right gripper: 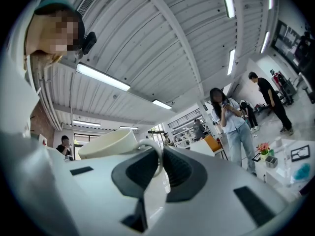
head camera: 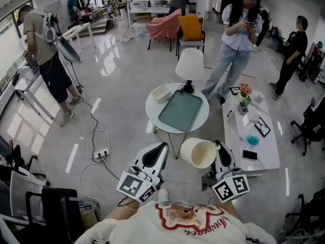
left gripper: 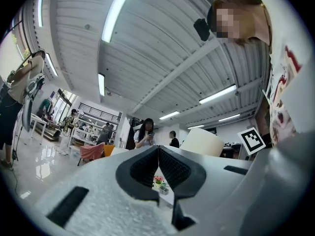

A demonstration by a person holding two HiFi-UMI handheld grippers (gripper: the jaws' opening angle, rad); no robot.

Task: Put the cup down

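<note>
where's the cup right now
In the head view the cup is held by its handle in the right claw, lower centre-right, in the air near the round white table.

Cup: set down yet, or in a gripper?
Not down: the right gripper is shut on the cup by its handle, short of the round table.

Glossy grey floor, round white table, long white table, ceiling strip lights
</note>
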